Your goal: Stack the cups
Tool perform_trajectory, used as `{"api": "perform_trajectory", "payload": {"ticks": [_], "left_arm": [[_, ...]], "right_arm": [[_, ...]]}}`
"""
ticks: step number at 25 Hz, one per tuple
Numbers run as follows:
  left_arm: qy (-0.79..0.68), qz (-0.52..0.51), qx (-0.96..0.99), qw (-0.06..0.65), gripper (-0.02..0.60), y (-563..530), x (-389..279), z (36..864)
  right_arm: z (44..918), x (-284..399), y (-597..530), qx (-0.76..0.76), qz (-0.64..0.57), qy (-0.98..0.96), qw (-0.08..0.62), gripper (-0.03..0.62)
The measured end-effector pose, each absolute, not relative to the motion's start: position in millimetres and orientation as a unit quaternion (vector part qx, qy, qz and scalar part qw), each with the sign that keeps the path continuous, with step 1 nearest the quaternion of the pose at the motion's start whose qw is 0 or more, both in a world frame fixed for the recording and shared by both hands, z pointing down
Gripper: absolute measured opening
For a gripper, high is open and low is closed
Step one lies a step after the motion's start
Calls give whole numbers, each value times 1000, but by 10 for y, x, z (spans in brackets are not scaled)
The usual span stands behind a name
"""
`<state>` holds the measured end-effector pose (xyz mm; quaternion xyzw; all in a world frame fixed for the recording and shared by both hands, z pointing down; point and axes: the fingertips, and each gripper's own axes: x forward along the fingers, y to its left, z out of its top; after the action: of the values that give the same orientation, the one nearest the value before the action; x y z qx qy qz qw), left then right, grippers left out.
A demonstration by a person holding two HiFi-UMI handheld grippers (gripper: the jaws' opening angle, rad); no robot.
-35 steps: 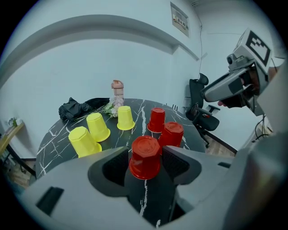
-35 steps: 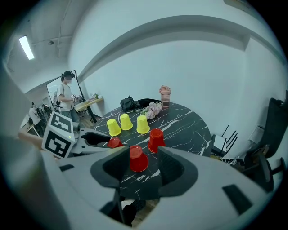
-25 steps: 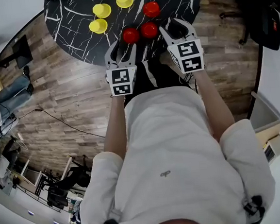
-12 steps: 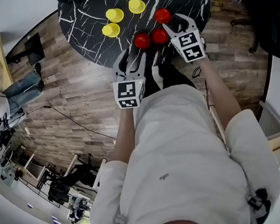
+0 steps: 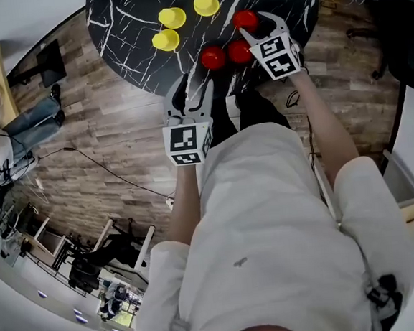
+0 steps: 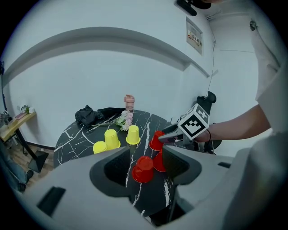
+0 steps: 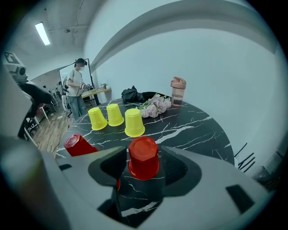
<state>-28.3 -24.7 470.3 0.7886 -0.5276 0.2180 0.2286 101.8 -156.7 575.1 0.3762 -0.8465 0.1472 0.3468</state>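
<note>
Three red cups stand upside down on the black marble table (image 5: pixel 129 16): one (image 5: pixel 213 57) near the front edge, one (image 5: pixel 239 52) beside it, one (image 5: pixel 245 20) farther back. My right gripper (image 5: pixel 258 25) is open around the farthest red cup (image 7: pixel 143 157); its jaws have just been opening and the pads do not press on the cup. Three yellow cups (image 5: pixel 172 17) (image 5: pixel 206 4) (image 5: pixel 166 40) stand upside down to the left. My left gripper (image 5: pixel 190 92) hangs open and empty over the table's front edge, facing the nearest red cup (image 6: pixel 144 169).
At the table's far side lie pink flowers (image 7: pixel 155 106), a pink bottle (image 7: pixel 177 93) and a black bag (image 7: pixel 132 95). A person (image 7: pixel 77 85) stands far off in the room. Wooden floor (image 5: pixel 110 126) surrounds the table; a dark chair (image 5: pixel 404 28) is at the right.
My right gripper has moved forward and down over the table, and its jaws now straddle the farthest red cup. The left gripper has stayed near the front edge.
</note>
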Motion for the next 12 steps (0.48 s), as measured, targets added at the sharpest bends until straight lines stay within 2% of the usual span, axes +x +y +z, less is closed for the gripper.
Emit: {"api": "perform_trajectory", "payload": {"ticks": [12], "left_arm": [[-540,219,777,239,221,-122,-311,4650]], "right_arm": [[5786,1004,-1605,362,138,-852,351,229]]}}
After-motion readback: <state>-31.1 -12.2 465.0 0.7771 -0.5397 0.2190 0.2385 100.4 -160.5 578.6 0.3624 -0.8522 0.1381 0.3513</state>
